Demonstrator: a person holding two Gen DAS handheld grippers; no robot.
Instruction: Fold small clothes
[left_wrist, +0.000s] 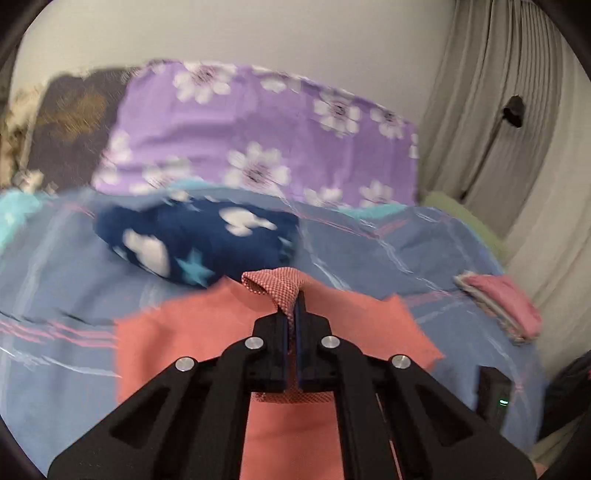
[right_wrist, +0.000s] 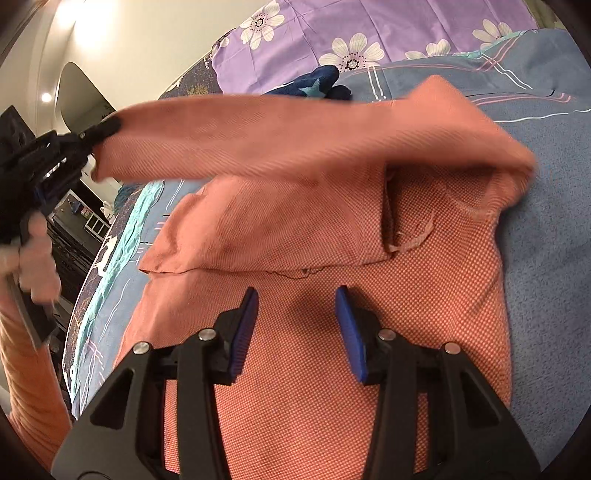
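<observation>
A salmon-orange garment (right_wrist: 332, 350) lies on a blue bed cover (right_wrist: 546, 221). My left gripper (left_wrist: 294, 295) is shut on a corner of this garment (left_wrist: 273, 284) and holds it lifted above the bed. In the right wrist view the left gripper (right_wrist: 107, 127) is at the far left, stretching a strip of the garment up and across. My right gripper (right_wrist: 295, 295) is open, its blue pads (right_wrist: 243, 328) just above the flat lower part of the garment, holding nothing.
A dark blue fleece piece with stars (left_wrist: 192, 240) lies beyond the garment. A purple flowered pillow (left_wrist: 258, 136) stands at the head of the bed. A folded pink cloth (left_wrist: 498, 306) lies at the right. Grey curtains (left_wrist: 517, 110) hang to the right.
</observation>
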